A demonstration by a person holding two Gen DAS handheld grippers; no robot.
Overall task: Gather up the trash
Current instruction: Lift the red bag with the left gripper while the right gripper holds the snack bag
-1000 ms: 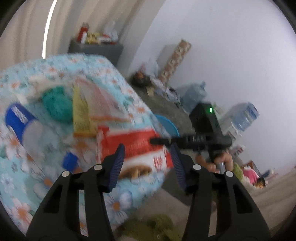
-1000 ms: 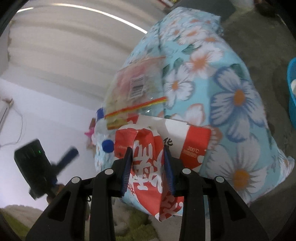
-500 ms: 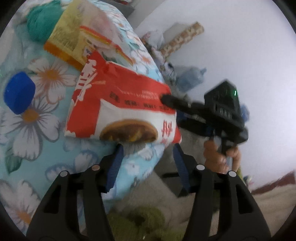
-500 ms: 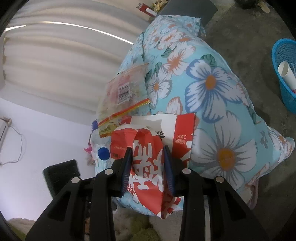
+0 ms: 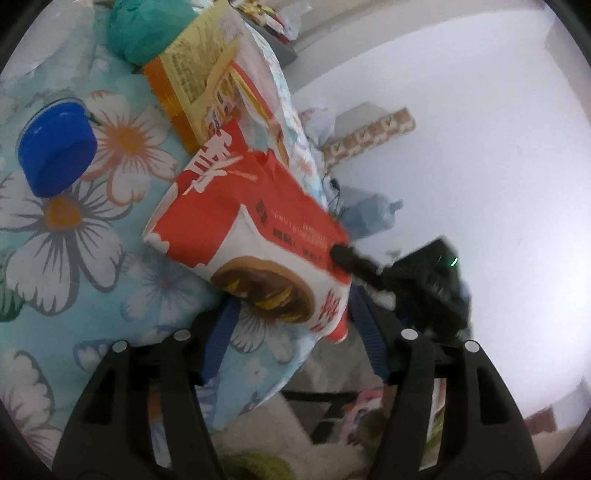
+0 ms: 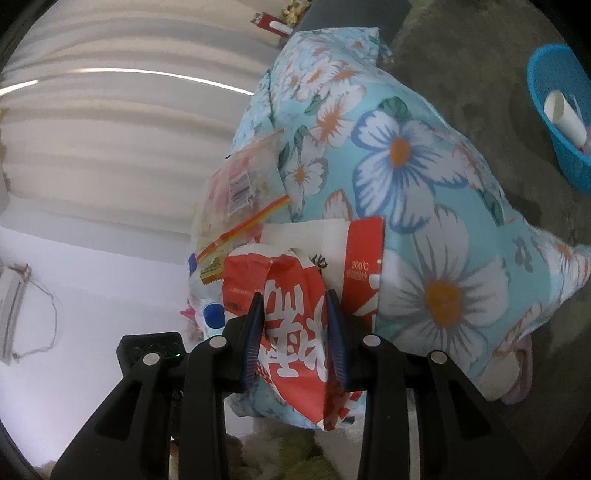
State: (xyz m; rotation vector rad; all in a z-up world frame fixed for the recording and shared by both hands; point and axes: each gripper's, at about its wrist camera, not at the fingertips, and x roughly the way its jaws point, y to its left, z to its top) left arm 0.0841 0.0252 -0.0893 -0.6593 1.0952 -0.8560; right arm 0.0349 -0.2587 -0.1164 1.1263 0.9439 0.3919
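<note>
A red and white snack bag (image 5: 255, 236) lies at the edge of a table under a light blue flowered cloth (image 5: 70, 236). My right gripper (image 6: 295, 332) is shut on one crumpled end of the red and white snack bag (image 6: 291, 325); it also shows as a dark tip (image 5: 351, 258) on the bag's right edge. My left gripper (image 5: 295, 332) sits just below the bag's lower corner, its jaws opening, pads apart and not pressing anything. A yellow and orange wrapper (image 5: 207, 74) lies behind the bag.
A blue bottle cap (image 5: 55, 147) and a green bundle (image 5: 147, 26) lie on the cloth. A blue plastic basket (image 6: 561, 110) with a white tube in it stands on the grey floor at right. Water jugs (image 5: 369, 218) and boxes line the far wall.
My left gripper dropped and rolled, coming close under the bag, and its jaws widened. The right gripper kept its hold on the bag and shifted slightly, bringing the basket into view.
</note>
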